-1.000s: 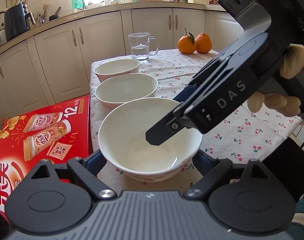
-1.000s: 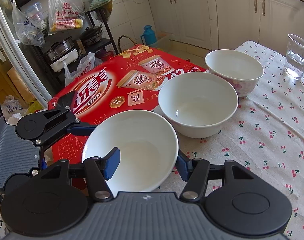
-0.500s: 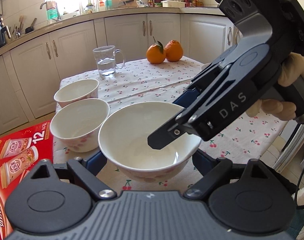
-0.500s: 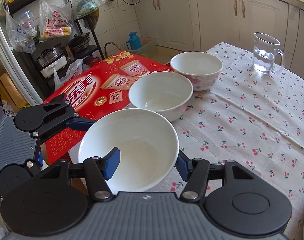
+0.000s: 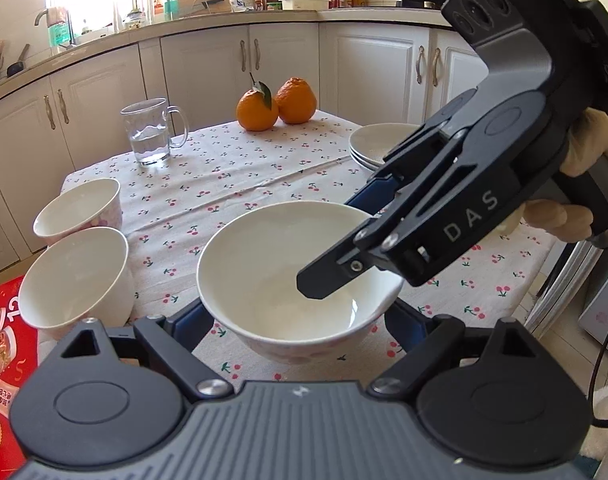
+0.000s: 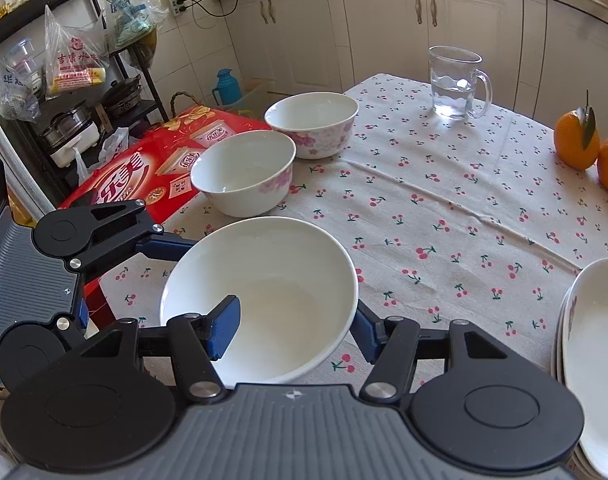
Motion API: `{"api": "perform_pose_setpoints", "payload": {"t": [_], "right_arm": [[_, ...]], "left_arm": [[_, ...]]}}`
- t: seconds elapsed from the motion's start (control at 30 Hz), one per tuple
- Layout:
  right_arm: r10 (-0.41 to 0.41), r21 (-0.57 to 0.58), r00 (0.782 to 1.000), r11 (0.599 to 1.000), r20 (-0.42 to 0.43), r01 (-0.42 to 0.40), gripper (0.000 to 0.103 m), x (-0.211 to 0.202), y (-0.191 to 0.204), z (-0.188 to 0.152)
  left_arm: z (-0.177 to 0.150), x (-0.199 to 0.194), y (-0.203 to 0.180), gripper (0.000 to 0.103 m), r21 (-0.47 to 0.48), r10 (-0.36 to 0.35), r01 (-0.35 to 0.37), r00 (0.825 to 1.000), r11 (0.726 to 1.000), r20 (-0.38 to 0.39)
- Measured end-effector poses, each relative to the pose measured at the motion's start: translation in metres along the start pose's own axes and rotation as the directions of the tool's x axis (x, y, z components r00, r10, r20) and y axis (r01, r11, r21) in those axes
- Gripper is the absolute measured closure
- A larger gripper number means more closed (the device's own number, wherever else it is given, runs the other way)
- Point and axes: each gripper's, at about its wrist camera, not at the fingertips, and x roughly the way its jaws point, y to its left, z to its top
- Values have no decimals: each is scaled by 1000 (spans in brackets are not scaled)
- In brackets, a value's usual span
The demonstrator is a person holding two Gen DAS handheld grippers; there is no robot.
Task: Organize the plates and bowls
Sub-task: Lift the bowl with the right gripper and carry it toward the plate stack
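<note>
right wrist: right claw (image 6: 294, 328) pinches bowl (image 6: 264, 280) rim.

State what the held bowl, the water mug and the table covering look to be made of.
Held bowl: likely glazed ceramic or porcelain, white and glossy with highlights.
Water mug: clear glass, or possibly clear plastic; cupboards and water show through it.
Table covering: cherry-print woven fabric, matte, with creases.
</note>
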Motion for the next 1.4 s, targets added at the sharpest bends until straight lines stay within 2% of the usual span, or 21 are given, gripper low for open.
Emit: {"api": "perform_pose_setpoints", "payload": {"t": [0.43,0.97,1.07,1.13,1.23,1.3,1.4], "right_arm": [[-57,34,998,998,-1,57,38,-6,-19,-10],[-72,42,997,996,-8,73,35,0,-25,-15],[-67,42,998,997,-8,67,32,0,-24,-15],[-74,37,997,997,-6,74,19,0,-22,-16],[-84,33,996,996,10,84,6,-3,-19,-16],[-87,36,996,996,18,86,2,-4,-19,-16],[-89,37,996,995,23,88,1,-7,-19,-15]], "left_arm": [[8,22,-6,12,13,-43,43,999,999,1],[6,29,-7,11,7,-55,55,998,998,1],[4,29,-8,11,18,-51,51,999,999,-4],[3,30,-9,11,21,-51,52,999,998,-13],[1,27,-8,10,7,-57,57,998,998,-5],[1,24,-6,9,-8,-60,60,998,998,0],[-1,19,-5,9,-14,-57,57,998,998,2]]}}
